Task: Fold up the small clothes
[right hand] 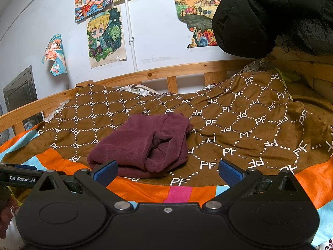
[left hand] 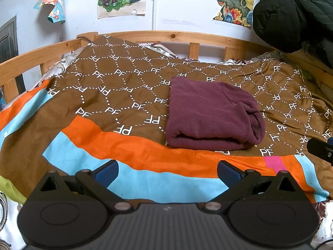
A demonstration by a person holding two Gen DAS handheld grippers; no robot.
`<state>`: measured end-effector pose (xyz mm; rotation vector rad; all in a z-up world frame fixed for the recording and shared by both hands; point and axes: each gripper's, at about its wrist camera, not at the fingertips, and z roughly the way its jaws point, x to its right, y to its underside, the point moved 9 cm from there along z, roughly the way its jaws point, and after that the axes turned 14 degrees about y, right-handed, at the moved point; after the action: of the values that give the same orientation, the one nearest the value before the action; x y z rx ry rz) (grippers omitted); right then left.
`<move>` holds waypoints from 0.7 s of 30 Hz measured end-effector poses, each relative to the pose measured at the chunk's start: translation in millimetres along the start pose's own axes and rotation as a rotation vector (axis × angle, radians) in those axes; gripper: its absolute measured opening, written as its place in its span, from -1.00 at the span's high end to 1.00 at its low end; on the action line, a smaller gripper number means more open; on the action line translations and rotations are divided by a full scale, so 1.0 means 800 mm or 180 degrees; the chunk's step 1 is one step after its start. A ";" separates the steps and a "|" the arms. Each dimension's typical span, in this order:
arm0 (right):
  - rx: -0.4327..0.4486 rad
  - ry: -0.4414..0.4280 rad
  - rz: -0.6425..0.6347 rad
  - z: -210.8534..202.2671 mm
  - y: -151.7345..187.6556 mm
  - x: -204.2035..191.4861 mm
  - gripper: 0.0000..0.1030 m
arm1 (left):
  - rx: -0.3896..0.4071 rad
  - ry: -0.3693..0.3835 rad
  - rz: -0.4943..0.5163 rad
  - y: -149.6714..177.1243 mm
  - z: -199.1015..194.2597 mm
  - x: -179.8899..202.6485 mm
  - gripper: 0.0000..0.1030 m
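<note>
- The folded maroon knit garment (left hand: 212,112) lies centre frame on the brown patterned blanket (left hand: 116,83).
- It looks soft, light and floppy; best pinched at the thick folded edge nearest us.
- The left gripper (left hand: 167,174) and the right gripper (right hand: 167,171) both gape wide, empty.

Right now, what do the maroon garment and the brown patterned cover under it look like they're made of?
Maroon garment: looks like a soft knit or fleece, matte and slightly fuzzy, holding thick rounded folds; exact fibre can't be told. Brown patterned cover: seems a smooth, thin woven or brushed fabric with a faint sheen, printed letters and shallow wrinkles. Both grippers, left and right, are open and off the cloth.
</note>
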<state>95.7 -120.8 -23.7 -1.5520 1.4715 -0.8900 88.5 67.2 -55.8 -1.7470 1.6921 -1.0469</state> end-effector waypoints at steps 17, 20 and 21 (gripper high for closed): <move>-0.0015 0.0000 -0.0002 0.001 0.000 0.000 -0.99 | -0.0104 -0.0003 -0.0207 0.004 0.005 -0.004 -0.99; -0.0004 0.0001 -0.0003 0.000 -0.001 0.001 -0.99 | -0.0128 -0.0060 -0.0249 0.006 0.006 -0.008 -0.99; -0.0003 0.0000 -0.0008 0.000 -0.001 0.000 -0.99 | -0.0129 -0.0056 -0.0262 0.006 0.006 -0.009 -0.99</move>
<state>96.1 -121.1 -23.1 -1.5547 1.4705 -0.8910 89.6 73.1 -64.0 -1.8601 1.6539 -1.0362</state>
